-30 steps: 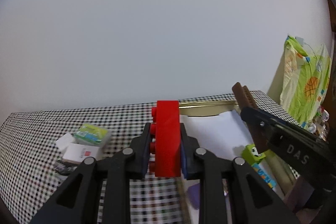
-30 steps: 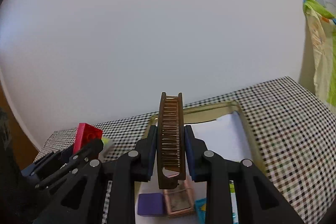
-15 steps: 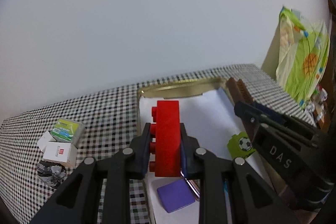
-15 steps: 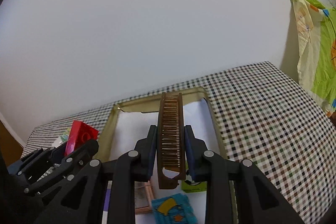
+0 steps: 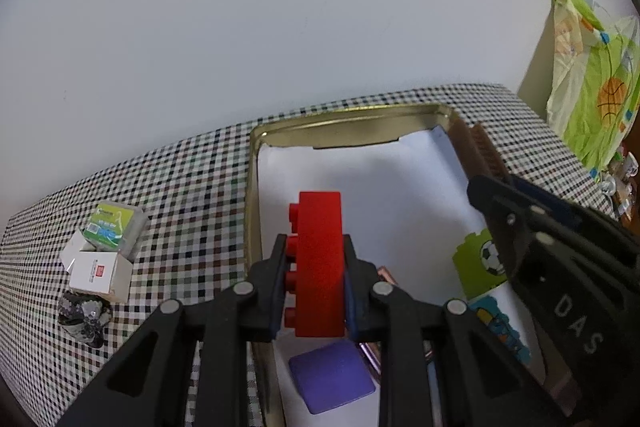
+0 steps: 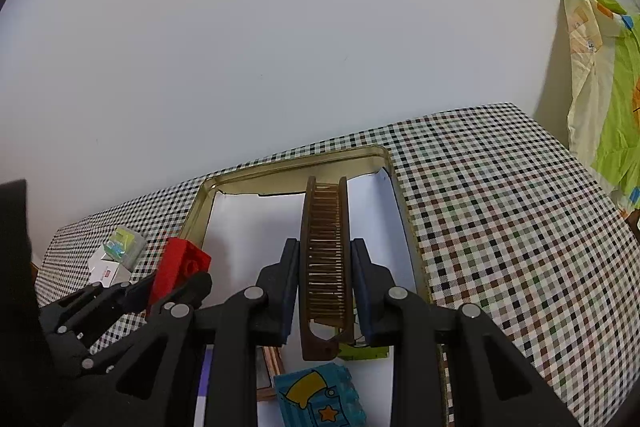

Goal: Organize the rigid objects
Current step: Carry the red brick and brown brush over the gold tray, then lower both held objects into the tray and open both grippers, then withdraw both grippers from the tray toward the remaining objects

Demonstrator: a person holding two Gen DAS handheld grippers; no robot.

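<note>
My left gripper [image 5: 316,259] is shut on a red building brick [image 5: 320,263] and holds it above the near left part of a gold metal tray [image 5: 348,117] lined with white paper. My right gripper [image 6: 325,267] is shut on a brown comb [image 6: 326,259], held above the tray's [image 6: 288,163] right side. The comb also shows in the left wrist view [image 5: 482,151], and the red brick in the right wrist view [image 6: 178,267]. In the tray lie a purple square [image 5: 332,381], a green football block [image 5: 480,265] and a blue cartoon block [image 6: 320,401].
On the checked tablecloth [image 6: 500,207] left of the tray sit a white box [image 5: 100,273], a green packet [image 5: 114,227] and a dark crumpled object [image 5: 84,313]. A green patterned bag [image 5: 596,75] hangs at the right. A plain wall stands behind.
Both grippers have moved forward and tilted down over the tray, which now shows more fully. Each keeps hold of its object.
</note>
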